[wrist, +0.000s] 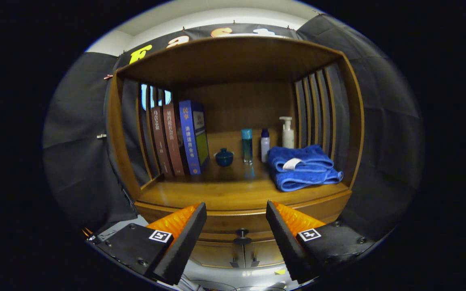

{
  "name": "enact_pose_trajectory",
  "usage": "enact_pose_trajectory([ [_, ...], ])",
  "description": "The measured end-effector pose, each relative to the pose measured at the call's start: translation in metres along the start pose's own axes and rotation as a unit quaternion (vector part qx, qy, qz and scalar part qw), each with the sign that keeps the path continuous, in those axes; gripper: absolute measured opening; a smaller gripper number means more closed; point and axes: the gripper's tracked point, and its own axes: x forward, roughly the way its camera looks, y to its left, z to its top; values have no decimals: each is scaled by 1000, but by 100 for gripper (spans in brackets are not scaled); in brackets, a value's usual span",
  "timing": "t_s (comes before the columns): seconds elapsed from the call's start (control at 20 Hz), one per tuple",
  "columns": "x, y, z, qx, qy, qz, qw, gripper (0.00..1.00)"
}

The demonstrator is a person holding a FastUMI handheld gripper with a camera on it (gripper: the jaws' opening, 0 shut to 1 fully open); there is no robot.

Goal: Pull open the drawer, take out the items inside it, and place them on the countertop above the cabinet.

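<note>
Gripper (pixel 236 226) held before a wooden cabinet (pixel 354 121), jaws released and spread wide, grasping nothing; drawer (pixel 237 221) closed, its dark round knob (pixel 241 233) seen in the gap between the jaws, just beyond them and untouched; contents of drawer hidden. Below the drawer, two cabinet doors (pixel 241 254) shut, small handles side by side at centre.

Counter (pixel 217 194) above the drawer carrying, from left to right: three upright books (pixel 178 139), two brownish and one blue, leaning slightly against the left slatted side; small blue lidded pot (pixel 224 157) just right of the books; slim teal bottle (pixel 247 145); small white bottle with dark cap (pixel 265 144) just beside it; white pump bottle (pixel 287 132) farther back at right; folded blue towels (pixel 303 167) stacked at near right, white tag on top. Near edge of counter bare in front of the jaws. Black cloth wall (pixel 79 153) behind and to both sides of the cabinet.
</note>
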Motion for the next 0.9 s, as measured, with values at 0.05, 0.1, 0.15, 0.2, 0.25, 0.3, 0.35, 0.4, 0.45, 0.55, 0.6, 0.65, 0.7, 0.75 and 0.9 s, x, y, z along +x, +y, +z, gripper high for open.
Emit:
enact_pose_trajectory([
  [0.05, 3, -2, -10, -1, 9, 1, 1000, 97],
  [0.1, 10, -3, -20, -2, 19, 2, 1000, 98],
  [0.15, 16, -3, -33, -4, 31, 0, 1000, 97],
  [0.2, 19, -2, -43, -3, 42, 1, 999, 98],
  [0.25, 24, -2, -50, -3, 50, 2, 999, 97],
  [0.3, 30, -2, -57, -4, 57, 1, 998, 97],
  [0.35, 35, -3, -63, -3, 63, 0, 998, 97],
  [0.4, 39, -5, -71, -2, 70, -3, 998, 97],
  [0.45, 43, -8, -79, 1, 77, -5, 997, 97],
  [0.55, 52, -10, -93, 6, 93, -7, 996, 97],
  [0.6, 57, -12, -99, 5, 102, -8, 995, 96],
  [0.65, 60, -13, -104, 5, 108, -8, 994, 91],
  [0.7, 64, -14, -108, 6, 111, -11, 994, 87],
  [0.75, 67, -17, -113, 6, 117, -17, 993, 76],
  [0.9, 71, -19, -127, 2, 143, -24, 989, 56],
])
